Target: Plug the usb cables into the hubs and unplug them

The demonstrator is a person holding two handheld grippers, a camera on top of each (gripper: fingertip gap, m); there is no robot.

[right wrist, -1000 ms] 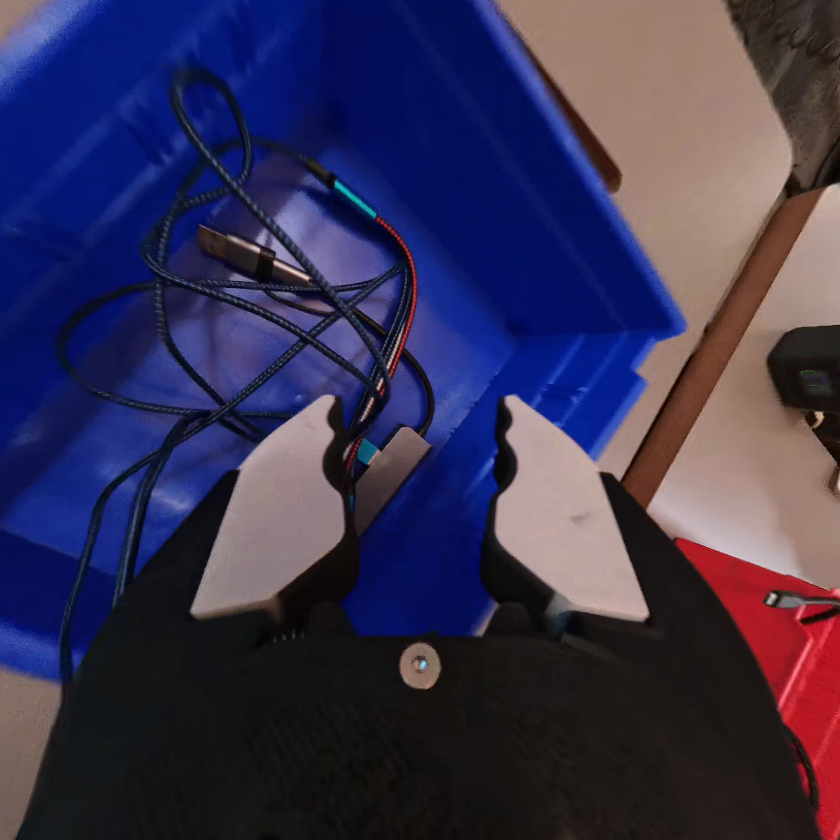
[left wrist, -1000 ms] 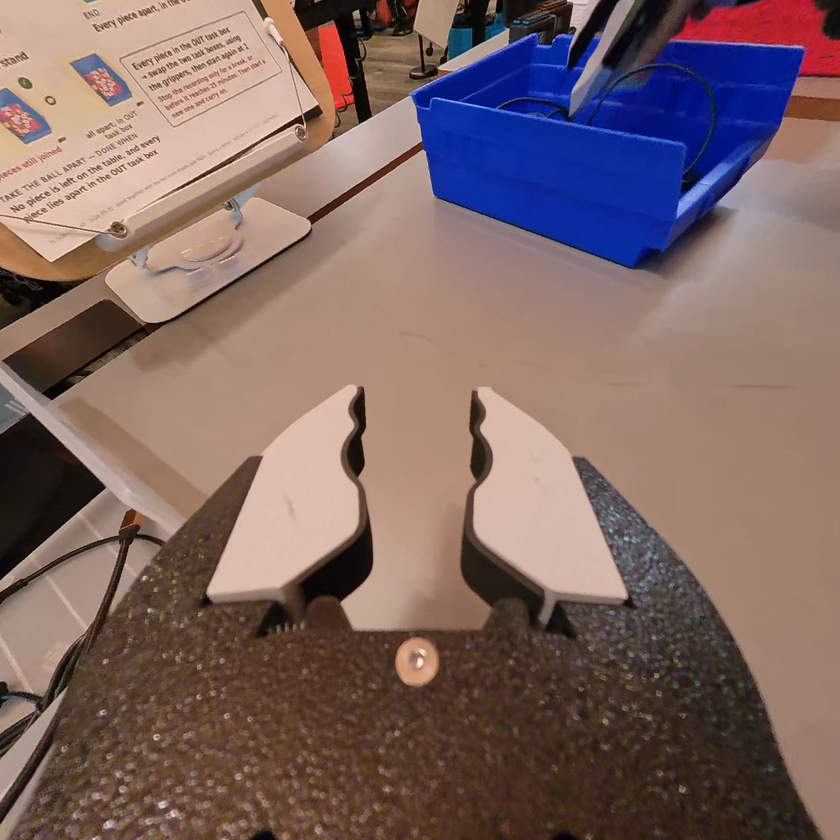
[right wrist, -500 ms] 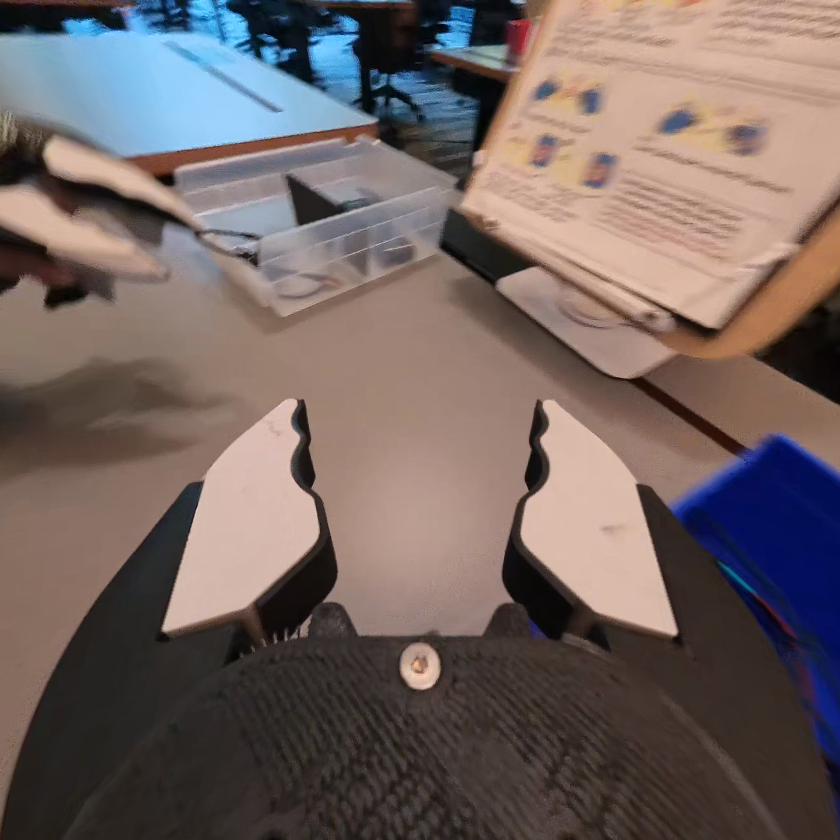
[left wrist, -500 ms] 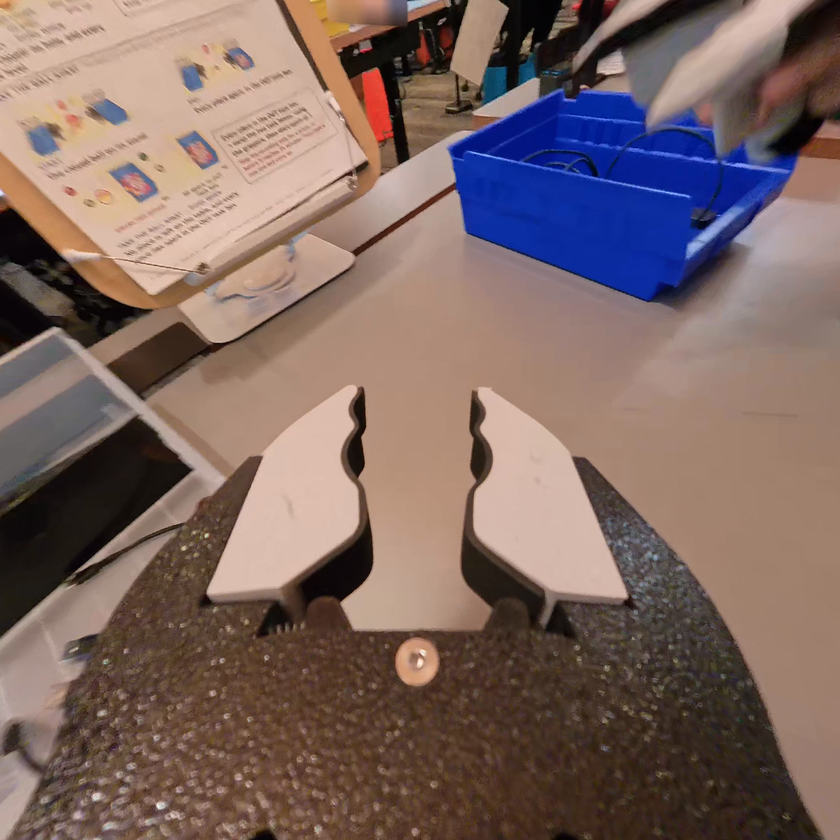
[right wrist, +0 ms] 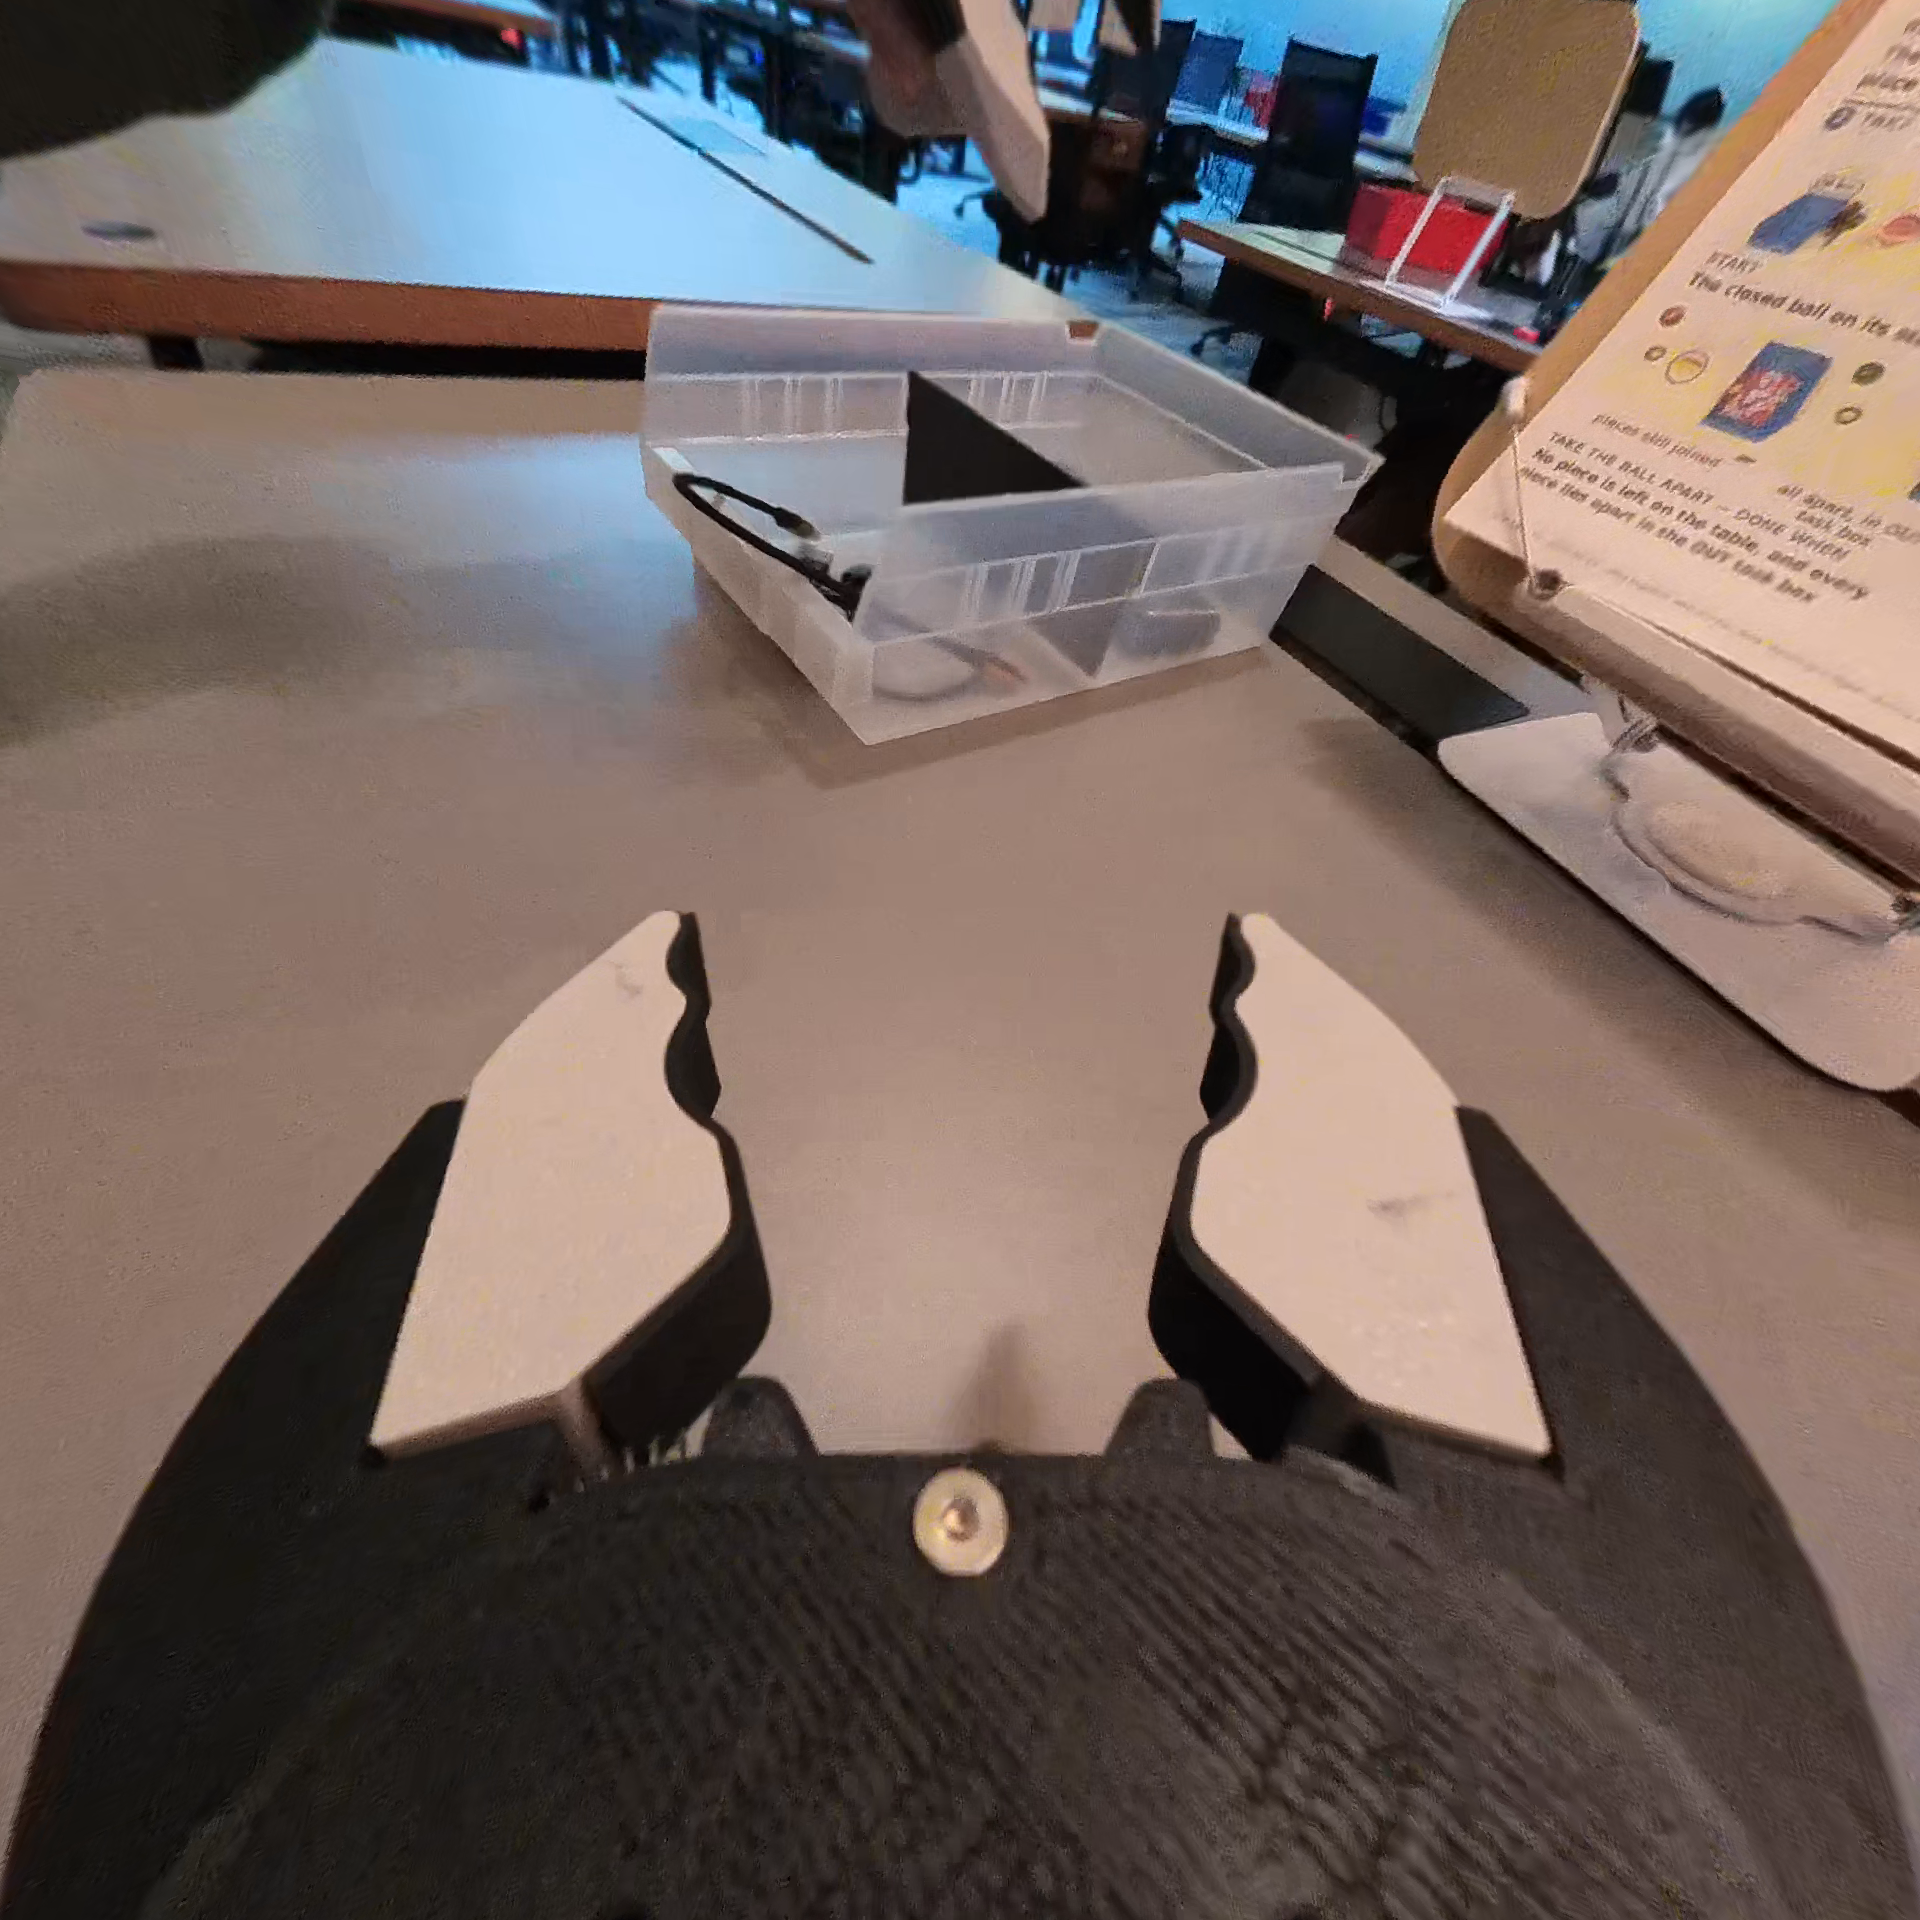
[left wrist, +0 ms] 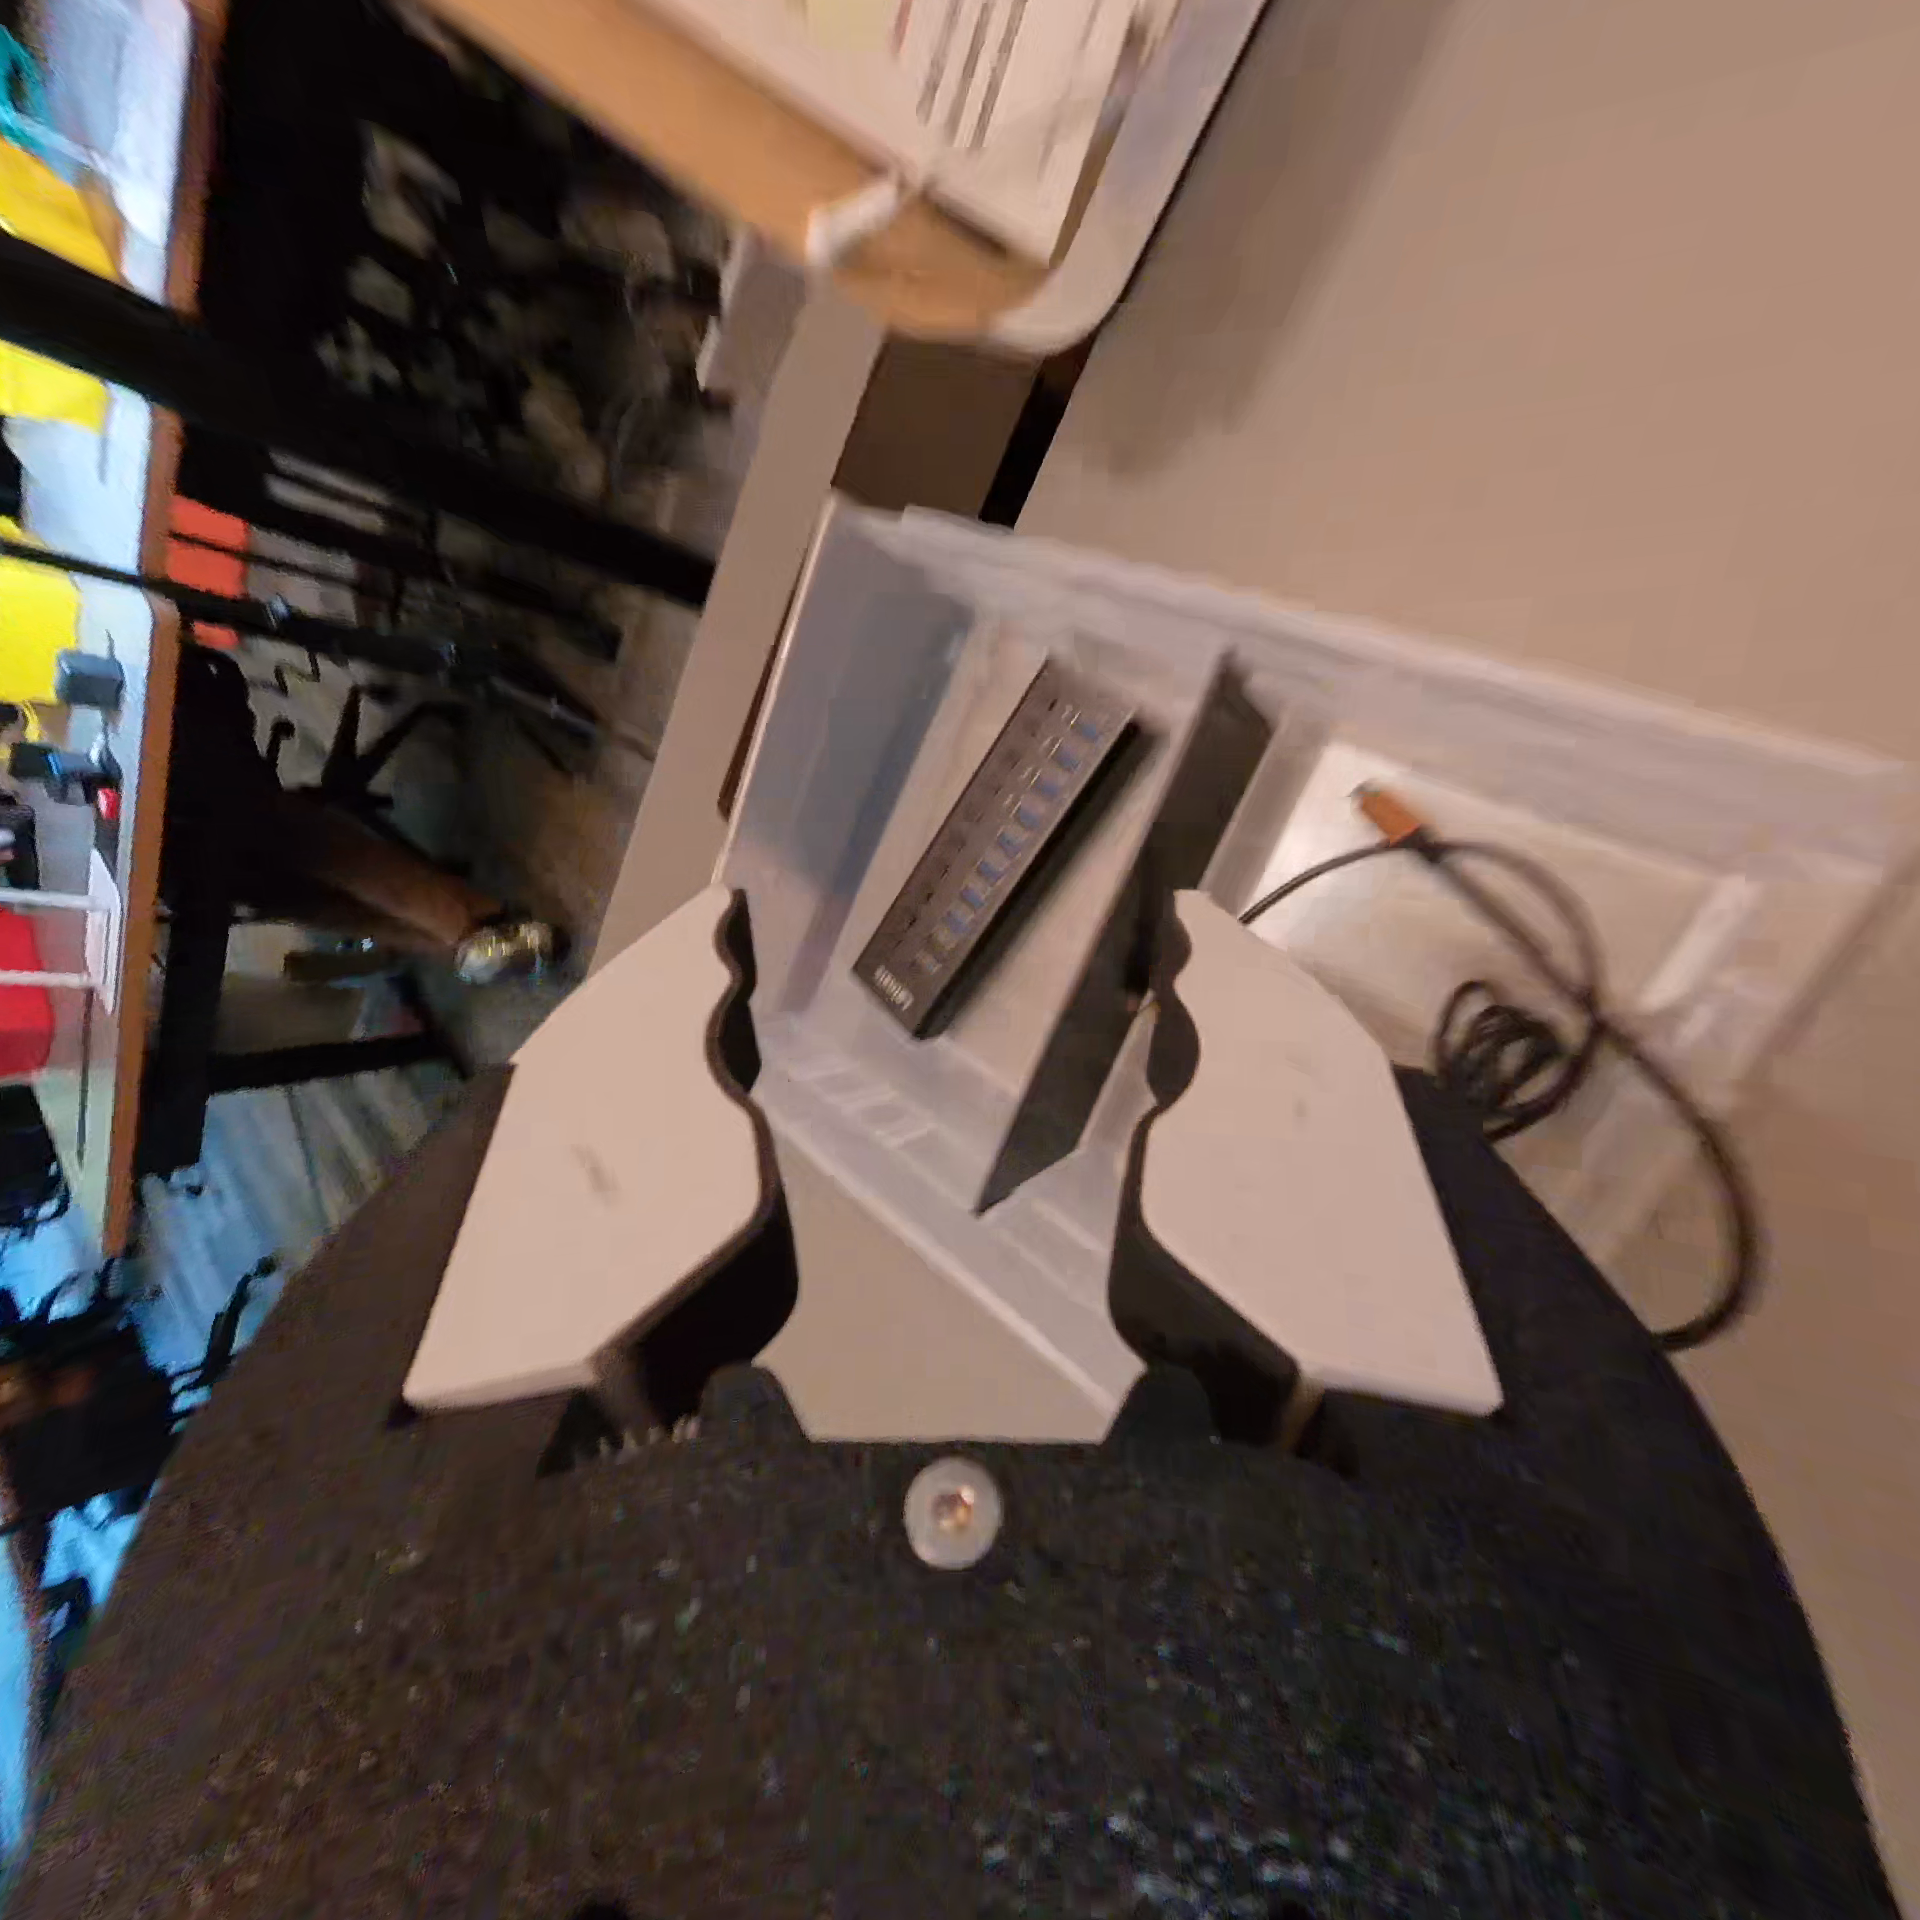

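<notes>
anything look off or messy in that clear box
Nothing looks damaged or spilled. In the clear box, the black hub leans tilted in one compartment, with nothing plugged into it. Past the black divider, a black cable lies in a loose tangle, one loop hanging over the box's edge. Both grippers are open and empty.

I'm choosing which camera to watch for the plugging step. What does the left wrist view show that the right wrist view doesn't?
Only the left wrist view shows the black USB hub lying in the clear box, and the cable's orange-tipped plug in the next compartment. Only the right wrist view shows the open table before the box and the left gripper above it. Both show the box, its black divider, a black cable and the instruction stand.
</notes>
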